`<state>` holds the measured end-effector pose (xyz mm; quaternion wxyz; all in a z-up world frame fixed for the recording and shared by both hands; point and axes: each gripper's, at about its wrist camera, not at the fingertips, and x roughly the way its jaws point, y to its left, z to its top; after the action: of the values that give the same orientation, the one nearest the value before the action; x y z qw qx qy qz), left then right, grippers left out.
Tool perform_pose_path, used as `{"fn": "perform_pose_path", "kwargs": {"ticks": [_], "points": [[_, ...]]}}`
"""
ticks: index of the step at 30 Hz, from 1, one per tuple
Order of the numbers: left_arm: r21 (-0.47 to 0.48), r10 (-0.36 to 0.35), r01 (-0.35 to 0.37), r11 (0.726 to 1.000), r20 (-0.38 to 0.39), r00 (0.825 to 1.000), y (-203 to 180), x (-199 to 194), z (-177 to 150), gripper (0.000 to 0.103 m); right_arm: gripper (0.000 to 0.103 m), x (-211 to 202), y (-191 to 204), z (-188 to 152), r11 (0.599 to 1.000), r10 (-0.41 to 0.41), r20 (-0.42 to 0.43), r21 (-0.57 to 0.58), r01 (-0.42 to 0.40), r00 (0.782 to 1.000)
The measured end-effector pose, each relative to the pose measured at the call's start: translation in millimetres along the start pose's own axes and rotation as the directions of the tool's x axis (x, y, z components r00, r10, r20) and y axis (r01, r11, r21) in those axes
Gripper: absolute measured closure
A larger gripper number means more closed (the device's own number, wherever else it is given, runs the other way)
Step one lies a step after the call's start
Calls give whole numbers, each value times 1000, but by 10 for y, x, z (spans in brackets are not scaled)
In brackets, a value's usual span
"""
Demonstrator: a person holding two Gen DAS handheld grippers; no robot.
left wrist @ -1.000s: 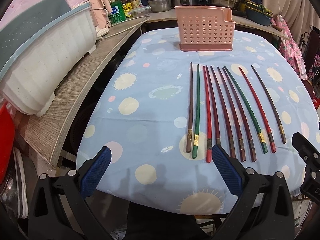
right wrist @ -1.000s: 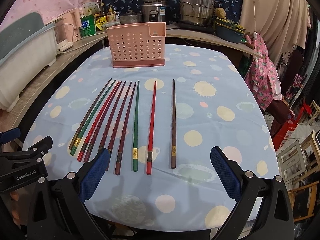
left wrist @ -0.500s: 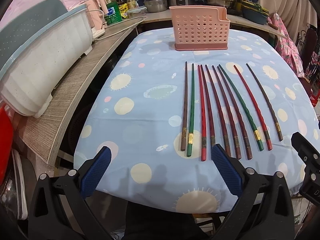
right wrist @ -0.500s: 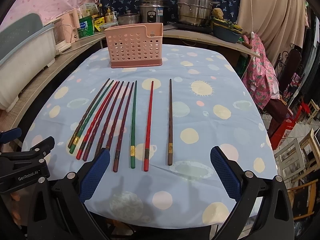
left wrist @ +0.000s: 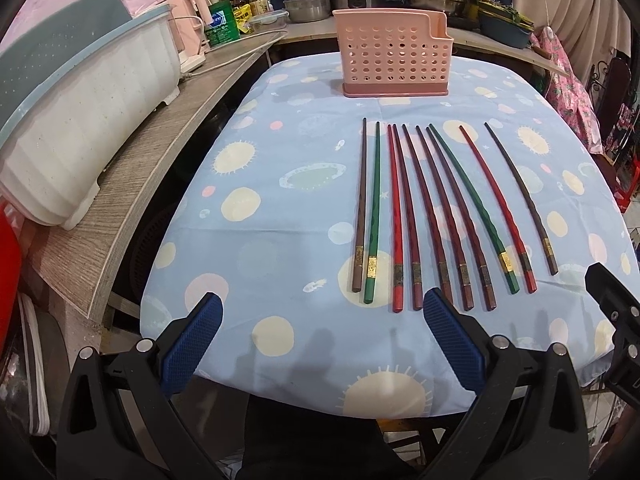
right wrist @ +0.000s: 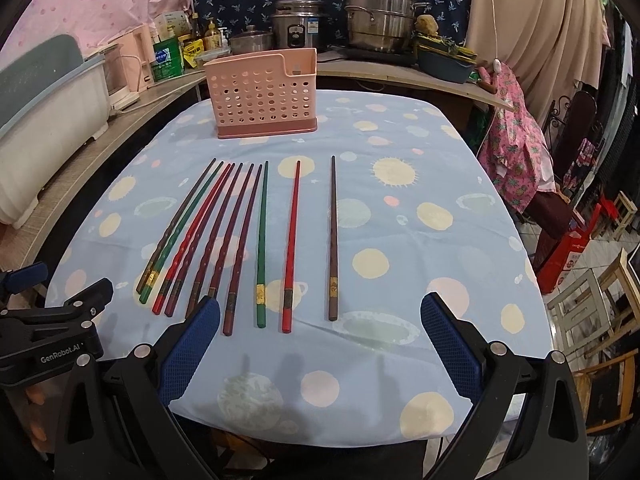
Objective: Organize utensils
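Several chopsticks (left wrist: 436,216) in brown, green, red and maroon lie side by side on the blue spotted tablecloth (left wrist: 280,216), tips toward a pink perforated utensil basket (left wrist: 394,58) at the far side. The row also shows in the right wrist view (right wrist: 240,236), with the basket (right wrist: 264,94) behind it. My left gripper (left wrist: 320,320) is open and empty, hovering at the near table edge left of the row. My right gripper (right wrist: 320,328) is open and empty, just before the handle ends of the green, red and brown chopsticks.
A wooden counter (left wrist: 132,184) with a white dish rack (left wrist: 80,116) runs along the left. Pots, bottles and a cooker (right wrist: 300,28) stand on the shelf behind the basket. Chairs and a red box (right wrist: 568,248) stand right of the table.
Both grippers have moved slightly forward and up over the near table edge; the chopsticks and basket now sit lower in view. Nothing was grasped.
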<state>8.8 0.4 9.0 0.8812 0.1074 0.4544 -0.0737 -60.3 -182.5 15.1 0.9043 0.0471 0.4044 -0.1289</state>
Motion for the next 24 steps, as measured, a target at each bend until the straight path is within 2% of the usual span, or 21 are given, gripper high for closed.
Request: {"fn": "perform_pose_path", "kwargs": {"ticks": [10,16,24], "points": [[-96,-100,95,991,-40,994,193,214,-22,7,7,74,-96,-62,999,4,-33,39,-3,999],[-133,-94,83,988,-76,993,296,548,24,12,7,171,-131,-54,999,9,-54,54,-6,998],[-110,-89,79,991,-91,992,255,799,120,17,7,335,-122,-12,999,6,-60,47,-3,998]]}}
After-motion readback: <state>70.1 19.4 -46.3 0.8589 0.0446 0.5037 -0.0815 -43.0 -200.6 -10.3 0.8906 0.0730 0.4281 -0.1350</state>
